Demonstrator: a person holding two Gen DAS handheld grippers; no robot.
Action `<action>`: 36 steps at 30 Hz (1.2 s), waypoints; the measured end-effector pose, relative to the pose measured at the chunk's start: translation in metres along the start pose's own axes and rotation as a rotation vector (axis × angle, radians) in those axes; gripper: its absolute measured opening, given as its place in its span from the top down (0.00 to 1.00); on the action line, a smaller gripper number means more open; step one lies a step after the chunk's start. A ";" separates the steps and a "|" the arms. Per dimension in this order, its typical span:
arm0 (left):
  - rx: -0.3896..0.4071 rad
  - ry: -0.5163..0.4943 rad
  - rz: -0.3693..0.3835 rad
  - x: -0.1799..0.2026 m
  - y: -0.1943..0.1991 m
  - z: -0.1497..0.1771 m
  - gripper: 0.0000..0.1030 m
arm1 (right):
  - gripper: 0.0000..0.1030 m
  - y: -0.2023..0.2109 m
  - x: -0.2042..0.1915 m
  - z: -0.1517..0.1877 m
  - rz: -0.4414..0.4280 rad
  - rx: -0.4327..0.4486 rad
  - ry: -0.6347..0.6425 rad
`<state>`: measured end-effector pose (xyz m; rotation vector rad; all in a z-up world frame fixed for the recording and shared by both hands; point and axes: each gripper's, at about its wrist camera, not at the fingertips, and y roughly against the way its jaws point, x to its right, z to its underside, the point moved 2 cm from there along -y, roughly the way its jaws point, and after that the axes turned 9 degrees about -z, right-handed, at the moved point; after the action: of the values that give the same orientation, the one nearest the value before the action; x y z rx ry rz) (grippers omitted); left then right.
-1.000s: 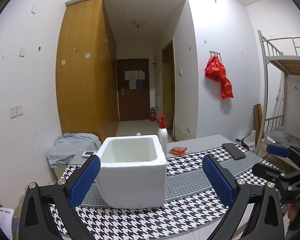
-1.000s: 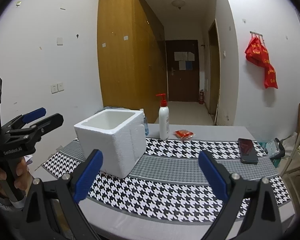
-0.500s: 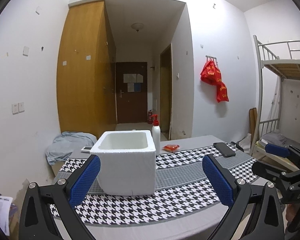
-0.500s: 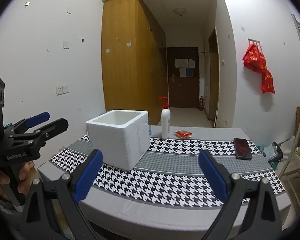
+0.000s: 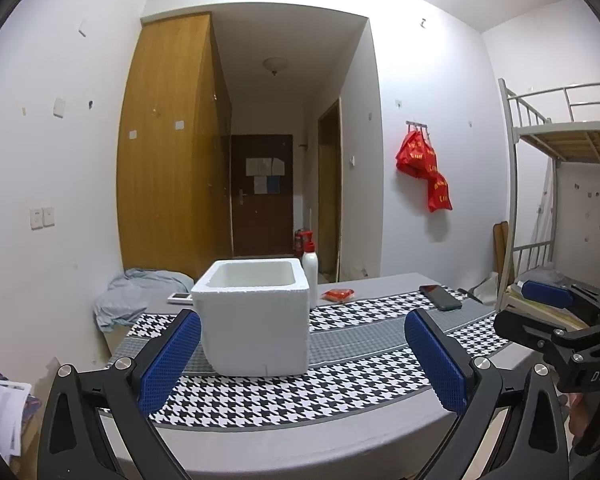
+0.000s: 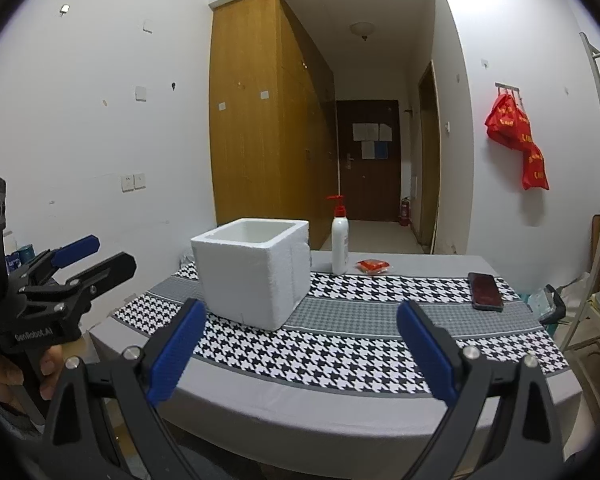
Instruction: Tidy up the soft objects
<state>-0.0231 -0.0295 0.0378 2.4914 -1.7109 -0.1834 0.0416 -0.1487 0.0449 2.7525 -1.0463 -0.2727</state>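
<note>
The left gripper (image 5: 302, 358) gapes wide, empty, short of the white square foam box (image 5: 256, 316) standing upright on the houndstooth-covered tabletop (image 5: 340, 368). The small red soft packet (image 5: 339, 294) lies flat behind it, long axis roughly left-right (beside the pump bottle (image 6: 339, 246)). The right gripper (image 6: 300, 354) is likewise spread, empty. Reaching across risks toppling the bottle or shoving the light box.

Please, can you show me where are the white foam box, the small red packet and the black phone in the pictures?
white foam box (image 6: 256, 280), right wrist view, on its front corner wall.
small red packet (image 6: 373, 266), right wrist view, on the middle of its top.
black phone (image 6: 485, 291), right wrist view, on the middle of its screen.
</note>
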 end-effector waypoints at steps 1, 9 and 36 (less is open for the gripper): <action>0.006 0.002 0.000 -0.001 0.003 0.001 0.01 | 0.05 0.002 -0.002 0.000 -0.002 0.002 0.002; 0.013 0.011 0.002 -0.003 0.015 0.012 0.01 | 0.05 0.008 -0.013 0.011 -0.010 0.000 0.012; 0.027 0.004 -0.035 -0.017 0.036 0.047 0.01 | 0.05 0.019 -0.028 0.039 0.073 0.034 0.025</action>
<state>-0.0694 -0.0275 -0.0018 2.5407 -1.6797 -0.1594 -0.0002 -0.1479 0.0151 2.7329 -1.1519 -0.2120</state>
